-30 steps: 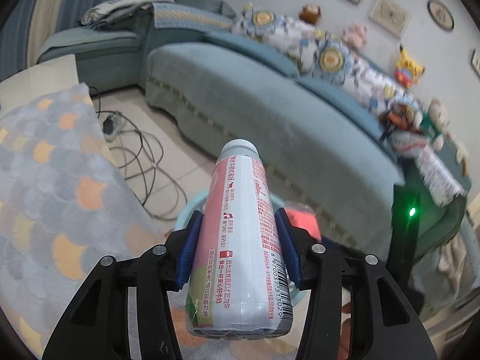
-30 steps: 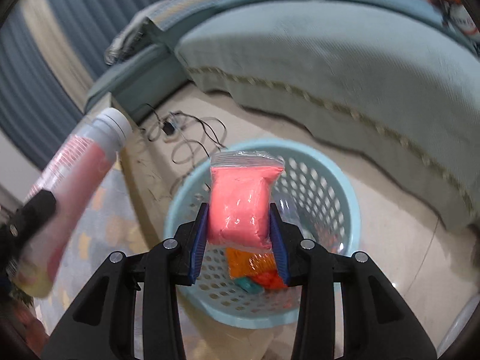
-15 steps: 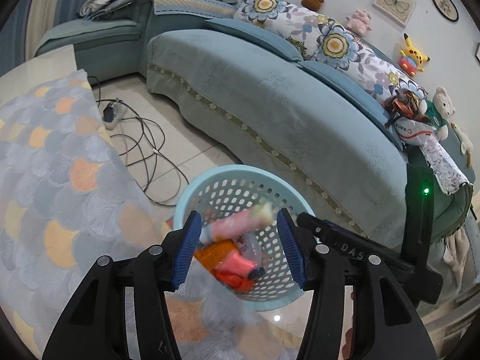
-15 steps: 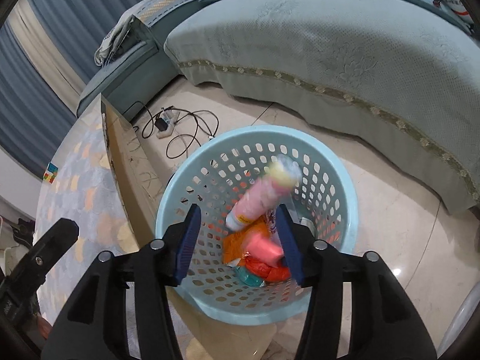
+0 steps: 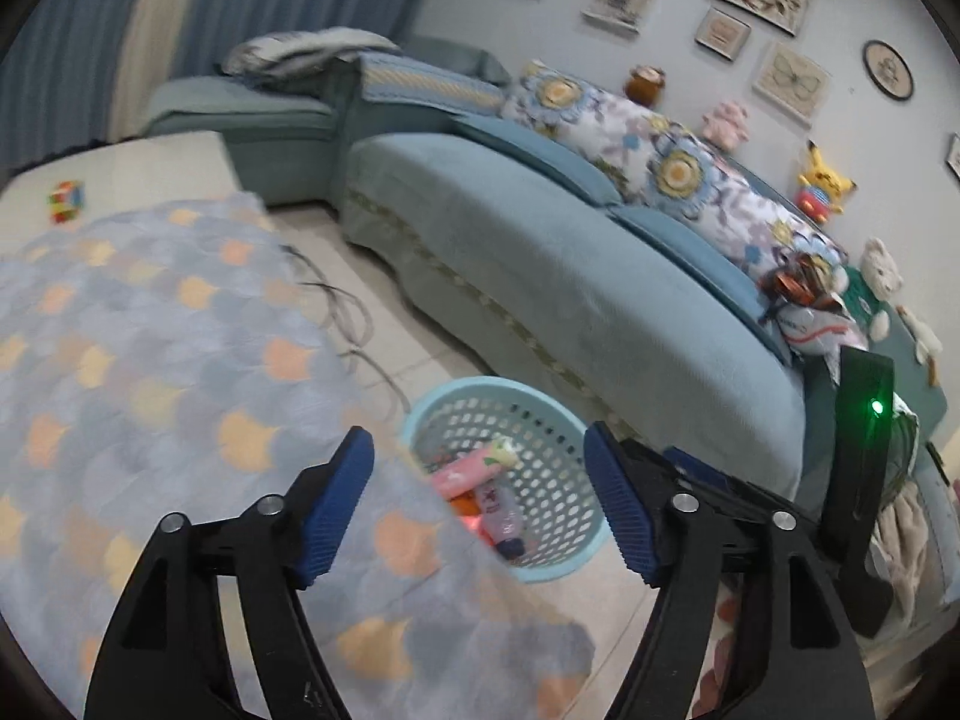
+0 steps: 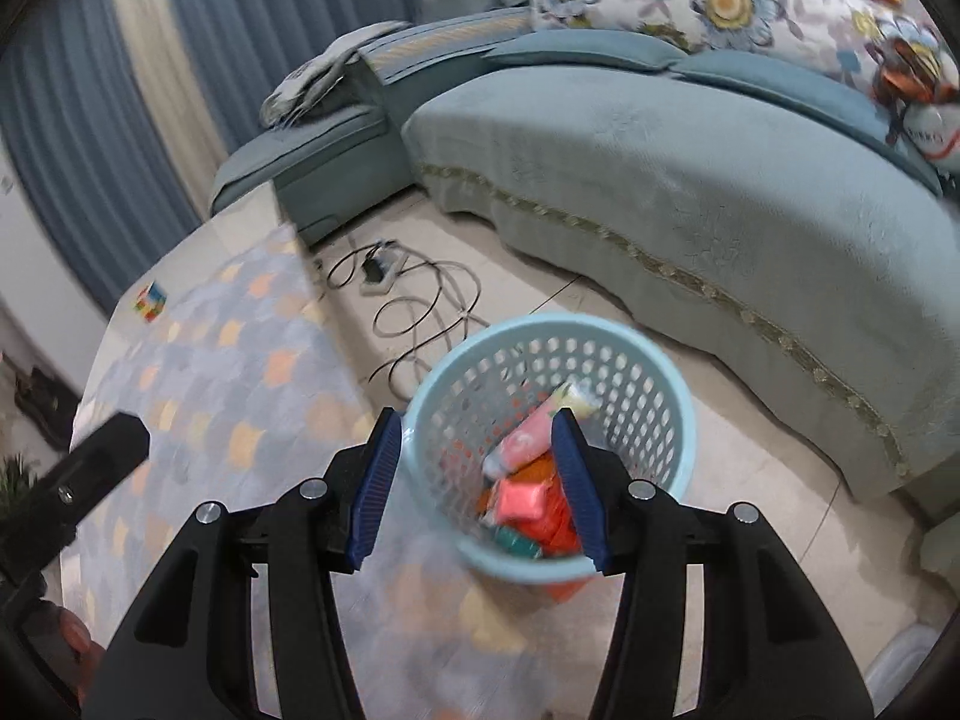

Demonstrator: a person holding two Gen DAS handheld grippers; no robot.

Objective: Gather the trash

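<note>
A light blue perforated basket (image 5: 561, 420) (image 6: 666, 396) stands on the tiled floor beside the table. Inside it lie a pink bottle (image 5: 471, 468) (image 6: 531, 429), a pink packet (image 6: 519, 495) and orange wrappers (image 6: 555, 525). My left gripper (image 5: 480, 504) is open and empty, above the table edge, with the basket beyond its fingers. My right gripper (image 6: 477, 480) is open and empty, above the near rim of the basket. The right gripper's body (image 5: 720, 486) shows in the left wrist view, and the left gripper's body (image 6: 72, 480) in the right wrist view.
A table with a grey and orange scale-patterned cloth (image 5: 150, 360) (image 6: 228, 396) is at the left, with a colourful cube (image 5: 66, 201) (image 6: 150, 302) at its far end. A teal sofa (image 5: 570, 276) (image 6: 690, 180) runs behind the basket. Cables and a power strip (image 6: 384, 267) lie on the floor.
Both grippers opened and dropped their loads: the pink bottle and the pink packet fell into the basket. Both grippers have since pulled back and up from the basket.
</note>
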